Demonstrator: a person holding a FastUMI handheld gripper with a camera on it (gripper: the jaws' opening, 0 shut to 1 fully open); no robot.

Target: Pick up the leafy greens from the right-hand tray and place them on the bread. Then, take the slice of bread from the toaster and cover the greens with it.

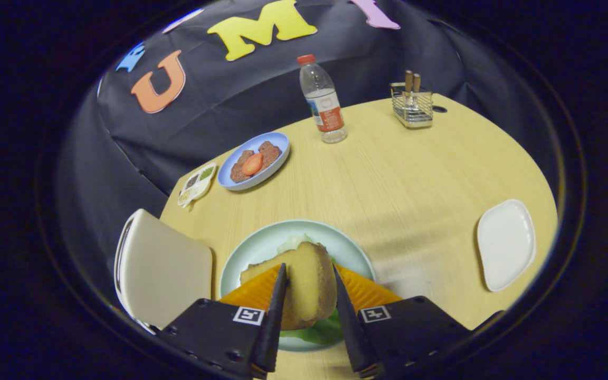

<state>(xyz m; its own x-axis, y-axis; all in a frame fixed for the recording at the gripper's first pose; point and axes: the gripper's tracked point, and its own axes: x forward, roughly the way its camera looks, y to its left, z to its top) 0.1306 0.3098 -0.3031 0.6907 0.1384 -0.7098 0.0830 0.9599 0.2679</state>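
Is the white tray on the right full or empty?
Empty: the white tray shows bare surface. The greens lie on the green plate beneath the bread slice the tongs grip.

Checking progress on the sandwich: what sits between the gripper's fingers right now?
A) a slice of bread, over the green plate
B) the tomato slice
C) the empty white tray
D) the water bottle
A: the slice of bread is pinched between both fingers above the green plate, with leafy greens beneath; the water bottle and white tray lie far beyond.
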